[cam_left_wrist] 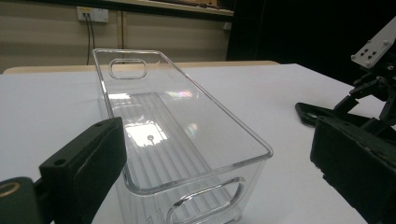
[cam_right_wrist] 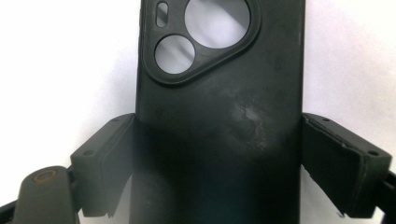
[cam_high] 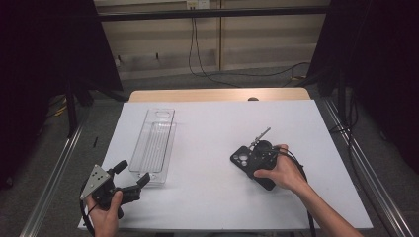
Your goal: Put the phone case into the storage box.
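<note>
Two hand-held grippers are at work over a white tabletop (cam_high: 212, 123). In the high view the right hand-held gripper (cam_high: 245, 159) sits toward four o'clock of the tabletop, lowered over a black phone case (cam_high: 240, 159) that lies flat there with its camera cut-outs facing up. The right gripper view shows the phone case (cam_right_wrist: 219, 116) between the two jaws, each pad standing at a long edge of the case; the left pad meets the edge, the right pad is at or just off it, and whether they press cannot be told. The left hand-held gripper (cam_high: 132, 173) is held at about seven o'clock, jaws spread wide with nothing between them, pointing toward one o'clock at the near end of a clear plastic bin (cam_high: 154, 145). The bin is upright and lies lengthwise along the eleven o'clock side of the tabletop. In the left gripper view the bin (cam_left_wrist: 187, 135) stands just beyond the jaws, apart from both pads.
</note>
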`<act>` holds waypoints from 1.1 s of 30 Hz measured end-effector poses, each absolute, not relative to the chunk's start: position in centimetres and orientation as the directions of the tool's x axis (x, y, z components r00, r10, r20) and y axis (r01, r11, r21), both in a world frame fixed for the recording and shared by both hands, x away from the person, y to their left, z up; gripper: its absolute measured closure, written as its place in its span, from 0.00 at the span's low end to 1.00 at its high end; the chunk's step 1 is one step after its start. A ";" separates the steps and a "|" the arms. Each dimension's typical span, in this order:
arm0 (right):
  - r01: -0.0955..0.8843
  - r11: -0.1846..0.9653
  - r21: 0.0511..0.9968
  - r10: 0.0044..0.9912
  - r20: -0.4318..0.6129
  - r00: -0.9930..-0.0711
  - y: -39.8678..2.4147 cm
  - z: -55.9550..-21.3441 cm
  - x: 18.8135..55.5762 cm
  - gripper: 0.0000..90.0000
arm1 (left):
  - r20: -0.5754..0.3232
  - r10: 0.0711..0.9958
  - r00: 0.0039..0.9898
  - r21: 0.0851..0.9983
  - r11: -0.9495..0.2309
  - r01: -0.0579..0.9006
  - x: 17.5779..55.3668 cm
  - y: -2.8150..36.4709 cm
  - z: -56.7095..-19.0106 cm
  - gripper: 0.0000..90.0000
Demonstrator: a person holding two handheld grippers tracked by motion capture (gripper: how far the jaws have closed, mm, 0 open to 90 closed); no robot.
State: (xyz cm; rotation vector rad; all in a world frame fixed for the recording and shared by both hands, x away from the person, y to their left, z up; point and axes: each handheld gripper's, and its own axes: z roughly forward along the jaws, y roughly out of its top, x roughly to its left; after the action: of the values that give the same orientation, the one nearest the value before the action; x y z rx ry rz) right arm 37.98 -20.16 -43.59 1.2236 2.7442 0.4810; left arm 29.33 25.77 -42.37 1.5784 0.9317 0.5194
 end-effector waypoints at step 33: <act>0.638 0.543 0.547 0.729 0.071 -0.681 -21.8 -42.0 37.3 0.16 | -0.161 0.795 0.585 0.959 -0.016 0.284 29.4 25.6 -42.4 0.04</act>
State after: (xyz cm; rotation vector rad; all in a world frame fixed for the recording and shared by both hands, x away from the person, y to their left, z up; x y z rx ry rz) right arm 37.33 -21.81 -41.97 1.1668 2.6109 0.8228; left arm 29.39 25.63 -42.42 1.5853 0.9314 0.5169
